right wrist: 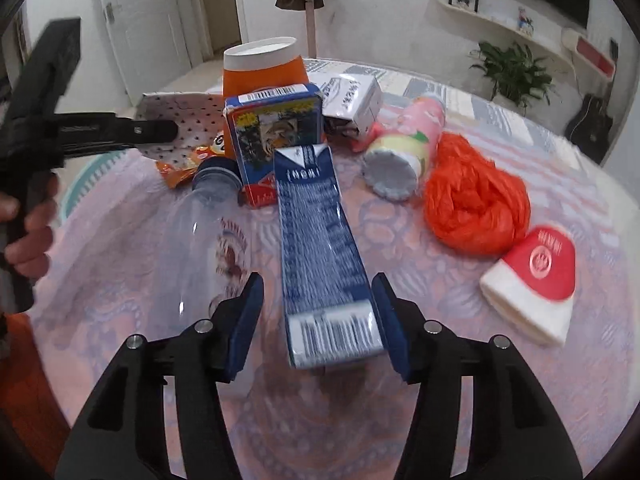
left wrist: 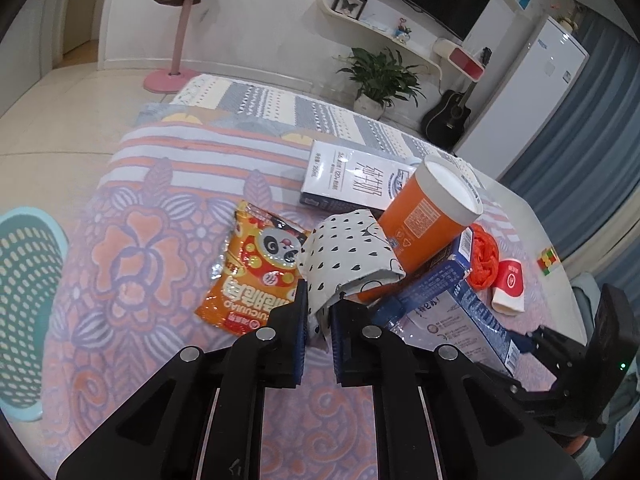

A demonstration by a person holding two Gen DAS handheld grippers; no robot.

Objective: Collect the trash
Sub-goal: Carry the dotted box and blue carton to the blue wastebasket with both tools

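Trash lies on a patterned tablecloth (left wrist: 152, 248). My left gripper (left wrist: 319, 334) is shut on the edge of a white paper bag with black hearts (left wrist: 348, 264); it also shows in the right wrist view (right wrist: 180, 118). Beside it lie an orange snack packet (left wrist: 256, 272), an orange cup (left wrist: 430, 220) and a white carton (left wrist: 352, 178). My right gripper (right wrist: 318, 328) is open around a long blue carton (right wrist: 320, 236) without gripping it. A clear bottle (right wrist: 204, 224), a pink-yellow bottle (right wrist: 408, 148), an orange plastic bag (right wrist: 476, 204) and a red-white paper cup (right wrist: 536, 280) lie around it.
A teal mesh basket (left wrist: 24, 292) stands at the table's left edge. A blue tin box (right wrist: 276, 124) stands behind the blue carton. A Rubik's cube (left wrist: 548, 260) lies at the far right. A plant (left wrist: 380, 76), a guitar (left wrist: 448, 116) and a coat stand (left wrist: 176, 40) stand behind the table.
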